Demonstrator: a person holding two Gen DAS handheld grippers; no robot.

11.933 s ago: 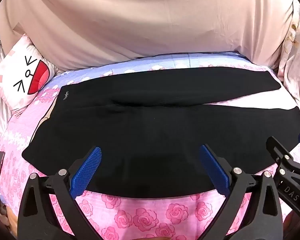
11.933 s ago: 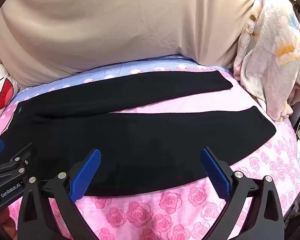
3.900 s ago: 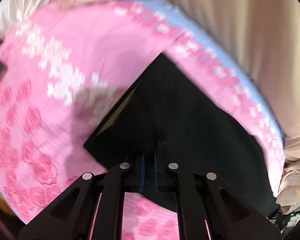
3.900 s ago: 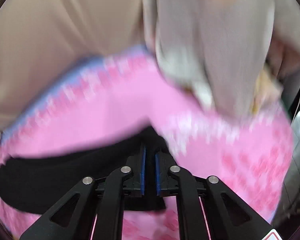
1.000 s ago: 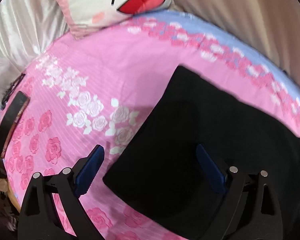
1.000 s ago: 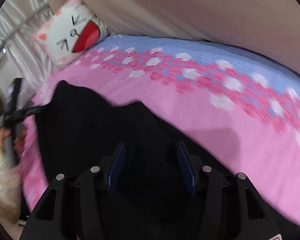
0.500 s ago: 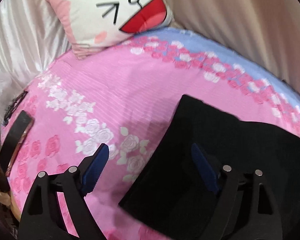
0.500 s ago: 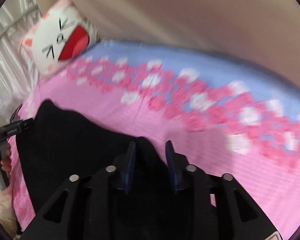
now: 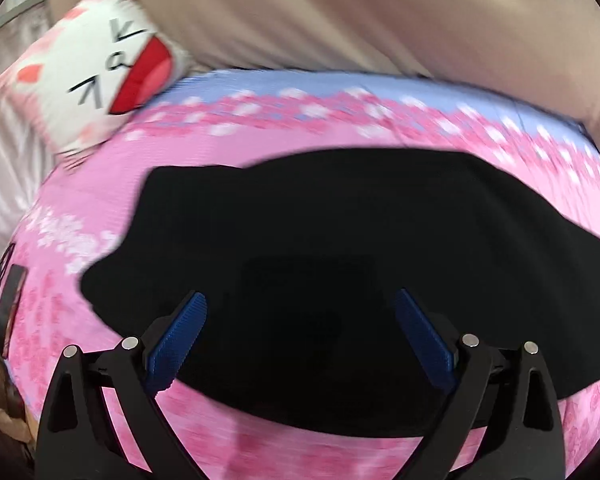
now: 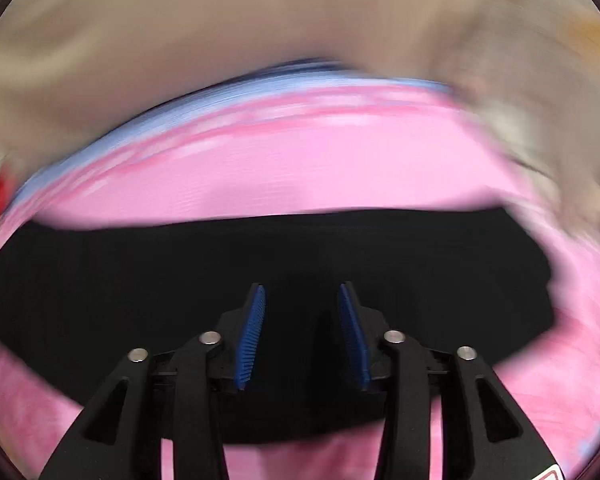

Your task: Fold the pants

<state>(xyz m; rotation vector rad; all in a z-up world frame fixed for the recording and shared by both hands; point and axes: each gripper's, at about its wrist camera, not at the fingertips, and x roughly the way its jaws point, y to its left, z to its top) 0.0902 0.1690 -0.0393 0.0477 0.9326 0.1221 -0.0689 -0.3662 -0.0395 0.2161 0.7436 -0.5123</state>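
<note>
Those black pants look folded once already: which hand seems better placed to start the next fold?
Probably the left gripper: its opening jaws hang above the pants close to their left end. The right gripper, also opening, hovers mid-length.

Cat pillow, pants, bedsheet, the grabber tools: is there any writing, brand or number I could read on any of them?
No readable text anywhere in either view.
cat pillow: only a drawn face, no letters.
black pants: no label visible.
right gripper: a red-edged sticker sits at the frame's bottom corner, cut off and unreadable.
left gripper: no marking visible.
</note>
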